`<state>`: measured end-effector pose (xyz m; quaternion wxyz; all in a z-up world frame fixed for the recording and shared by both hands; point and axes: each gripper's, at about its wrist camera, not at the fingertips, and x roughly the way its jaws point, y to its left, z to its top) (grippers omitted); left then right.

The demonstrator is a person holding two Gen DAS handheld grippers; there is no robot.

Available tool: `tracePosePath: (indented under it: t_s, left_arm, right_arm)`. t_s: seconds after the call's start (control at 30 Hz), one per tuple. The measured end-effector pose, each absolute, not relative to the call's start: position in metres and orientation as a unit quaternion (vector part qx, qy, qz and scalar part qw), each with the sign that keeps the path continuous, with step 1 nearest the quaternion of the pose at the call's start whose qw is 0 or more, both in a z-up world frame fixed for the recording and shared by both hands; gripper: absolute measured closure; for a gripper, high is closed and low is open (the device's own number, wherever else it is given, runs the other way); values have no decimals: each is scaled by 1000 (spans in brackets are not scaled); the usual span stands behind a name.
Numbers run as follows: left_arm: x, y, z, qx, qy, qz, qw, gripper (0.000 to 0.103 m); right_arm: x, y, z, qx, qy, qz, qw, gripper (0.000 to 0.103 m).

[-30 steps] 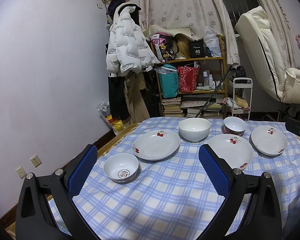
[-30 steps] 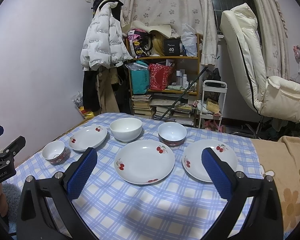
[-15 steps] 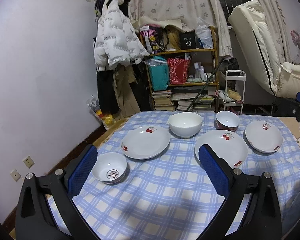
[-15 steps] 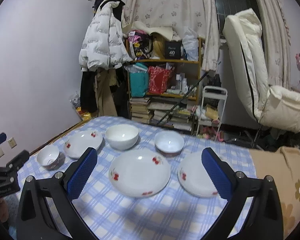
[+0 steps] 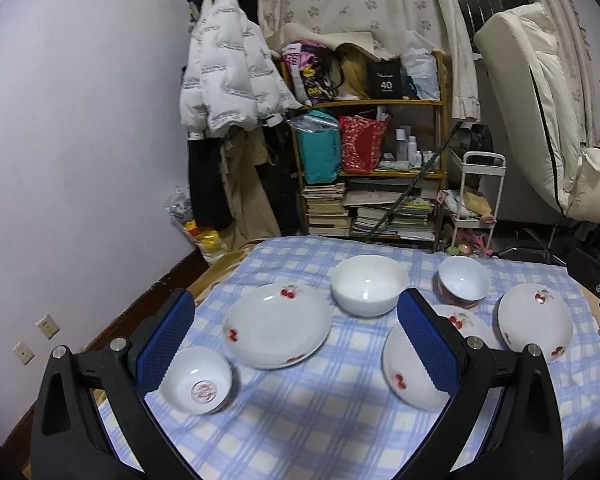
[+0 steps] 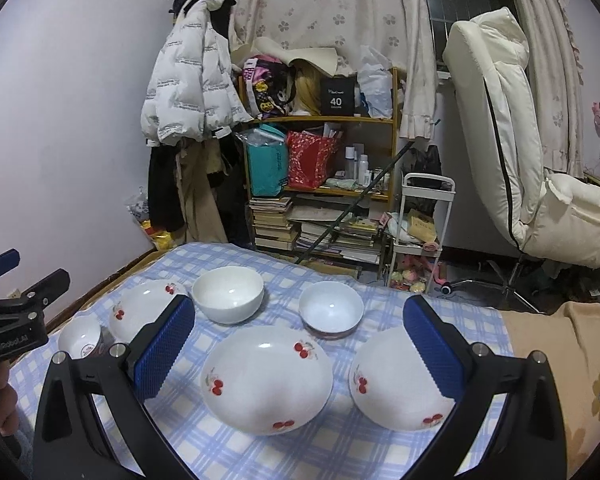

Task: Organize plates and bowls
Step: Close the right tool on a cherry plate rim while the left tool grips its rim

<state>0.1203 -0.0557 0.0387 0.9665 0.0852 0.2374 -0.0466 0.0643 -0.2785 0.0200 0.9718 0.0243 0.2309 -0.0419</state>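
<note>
both claws hung wide open and empty above the near edge of the blue checked tablecloth [image 6: 340, 440]. the left gripper [image 5: 300, 344] had a small bowl with a red medallion [image 5: 198, 380] just below and inside its left finger, a cherry plate [image 5: 278, 326] ahead between the fingers, and a second cherry plate [image 5: 414, 364] partly hidden behind its right finger. the large white bowl [image 5: 368, 286] sat further ahead.

the right gripper [image 6: 296, 352] framed that middle cherry plate [image 6: 266, 376] squarely between its fingers, a third cherry plate [image 6: 396, 384] lay under its right finger, and a red-sided bowl [image 6: 331, 310] stood just beyond.

nothing was stacked yet. the risks looked like these: glazed rims were thin and slick, so a shallow pinch could let a plate slide out; the loose cloth could drag and shift neighbouring dishes; the middle plate lay within reach of both claws, so both going for it could collide; setting china on china hard could chip it.
</note>
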Motion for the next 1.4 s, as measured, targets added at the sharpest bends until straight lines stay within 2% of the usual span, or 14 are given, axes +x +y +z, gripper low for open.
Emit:
tracePosePath:
  t_s: [0.2, 0.37, 0.43, 0.5, 0.63, 0.7, 1.1, 1.13, 1.2, 1.4]
  left_arm:
    - [155, -69, 27, 89, 270, -71, 956, 3]
    - [181, -78, -5, 97, 313, -88, 941, 3]
    - [188, -79, -20, 97, 328, -92, 935, 3]
    - [195, -80, -31, 93, 341, -96, 931, 3]
    - [209, -83, -55, 86, 367, -104, 920, 3]
    - [214, -86, -66, 87, 377, -102, 917, 3]
    - [235, -98, -112, 89, 430, -104, 893, 3]
    - [235, -99, -115, 90, 432, -105, 891, 3]
    - [237, -102, -120, 92, 441, -108, 886, 3]
    - [246, -108, -132, 82, 463, -116, 875, 3]
  right_arm:
    - [97, -288, 20, -2, 248, -47, 968, 0]
    - [123, -296, 7, 2, 276, -30, 961, 0]
    - [131, -301, 0, 1, 288, -30, 957, 2]
    - [138, -306, -11, 6, 299, -26, 954, 10]
    - [149, -317, -32, 26, 315, -28, 948, 13]
    - [155, -320, -44, 29, 330, -25, 943, 18]
    - [185, -329, -99, 42, 407, -1, 912, 20]
    - [186, -329, -102, 41, 413, 0, 910, 22]
    - [189, -332, -110, 42, 429, 6, 902, 39]
    - [196, -338, -132, 55, 463, 19, 884, 58]
